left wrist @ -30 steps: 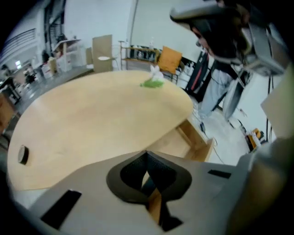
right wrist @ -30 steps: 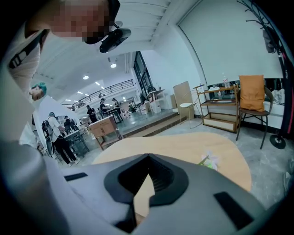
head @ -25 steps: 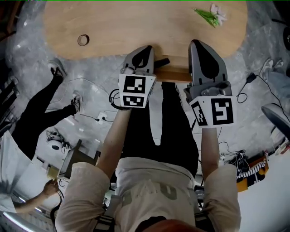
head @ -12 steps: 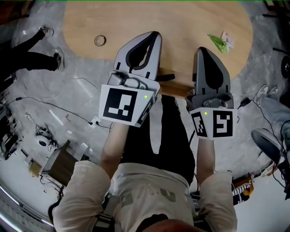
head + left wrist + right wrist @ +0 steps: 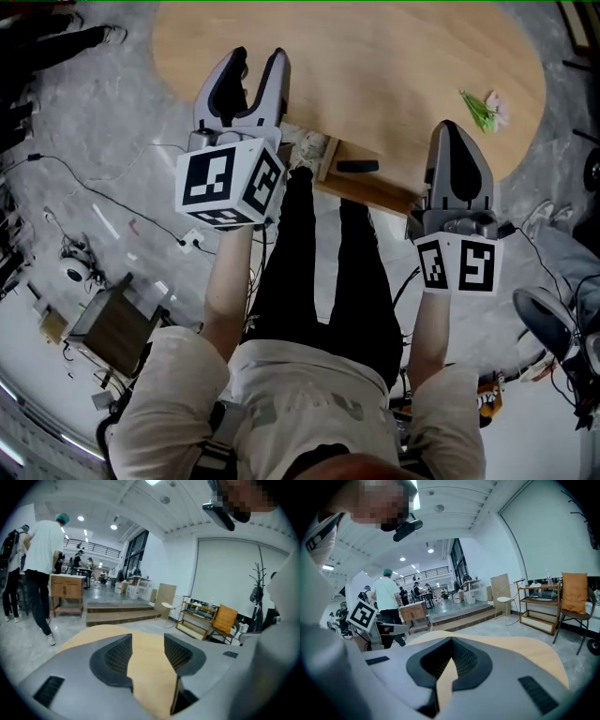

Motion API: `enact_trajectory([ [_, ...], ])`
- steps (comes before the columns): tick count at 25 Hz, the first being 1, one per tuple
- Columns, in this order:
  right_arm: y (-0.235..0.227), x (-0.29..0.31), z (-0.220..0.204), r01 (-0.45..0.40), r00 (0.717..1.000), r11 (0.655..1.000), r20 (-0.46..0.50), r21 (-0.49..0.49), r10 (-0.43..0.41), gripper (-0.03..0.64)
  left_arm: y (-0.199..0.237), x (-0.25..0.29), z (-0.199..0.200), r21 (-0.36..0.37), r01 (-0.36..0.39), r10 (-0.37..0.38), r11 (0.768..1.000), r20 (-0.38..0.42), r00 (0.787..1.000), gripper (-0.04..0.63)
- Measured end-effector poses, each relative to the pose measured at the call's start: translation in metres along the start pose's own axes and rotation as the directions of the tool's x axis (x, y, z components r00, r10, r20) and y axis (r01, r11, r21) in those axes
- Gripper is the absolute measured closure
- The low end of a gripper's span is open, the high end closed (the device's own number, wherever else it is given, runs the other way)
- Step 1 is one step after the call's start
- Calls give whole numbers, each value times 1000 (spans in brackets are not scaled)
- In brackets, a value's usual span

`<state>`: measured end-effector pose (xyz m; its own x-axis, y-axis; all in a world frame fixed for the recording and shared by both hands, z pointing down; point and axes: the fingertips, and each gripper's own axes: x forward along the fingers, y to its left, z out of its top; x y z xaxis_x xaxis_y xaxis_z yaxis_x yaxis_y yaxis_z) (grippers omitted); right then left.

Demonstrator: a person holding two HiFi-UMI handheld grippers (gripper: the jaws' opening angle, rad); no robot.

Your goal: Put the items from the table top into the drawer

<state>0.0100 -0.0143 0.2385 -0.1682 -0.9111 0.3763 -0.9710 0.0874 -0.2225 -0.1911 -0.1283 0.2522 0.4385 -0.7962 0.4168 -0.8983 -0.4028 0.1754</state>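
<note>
Over the left part of the oval wooden table top (image 5: 375, 66) my left gripper (image 5: 247, 67) is open, and its jaws have just been opening with nothing between them. In the left gripper view only bare table shows between the pads of the left gripper (image 5: 147, 641). A green flower sprig (image 5: 486, 106) lies at the table's right edge. Just in front of it, my right gripper (image 5: 457, 131) is shut with nothing in it; its tips meet in the right gripper view (image 5: 451, 641). A wooden drawer (image 5: 370, 190) with a black handle (image 5: 357, 166) sticks out under the near edge. No ring shows on the table.
Cables (image 5: 84, 178) and a small wooden box (image 5: 112, 328) lie on the grey floor at the left. A person in a white shirt (image 5: 42, 550) stands beyond the table's far side. Shelves and a chair (image 5: 574, 595) stand near the back wall.
My left gripper has risen from the drawer at the near edge, swung left over the table top, and gone from shut to open. The right gripper has drifted slightly right.
</note>
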Motion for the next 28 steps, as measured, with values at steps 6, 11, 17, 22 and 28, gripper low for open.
enact_trajectory([
  [6, 40, 23, -14, -47, 998, 999, -38, 12, 47, 612, 107, 18, -88, -10, -183, 177, 983, -211, 961, 316],
  [11, 79, 49, -26, -110, 991, 994, -80, -6, 109, 612, 156, 34, -163, -58, -244, 205, 968, -376, 904, 313],
  [17, 109, 64, -42, -131, 986, 991, -108, -2, 130, 612, 175, 45, -200, -77, -240, 181, 968, -448, 875, 313],
  [22, 121, 66, -47, -143, 983, 990, -117, 6, 143, 612, 175, 50, -209, -51, -213, 165, 976, -471, 866, 311],
  [28, 116, 71, -48, -142, 982, 990, -124, 11, 142, 612, 173, 58, -215, -35, -220, 175, 975, -489, 854, 311],
])
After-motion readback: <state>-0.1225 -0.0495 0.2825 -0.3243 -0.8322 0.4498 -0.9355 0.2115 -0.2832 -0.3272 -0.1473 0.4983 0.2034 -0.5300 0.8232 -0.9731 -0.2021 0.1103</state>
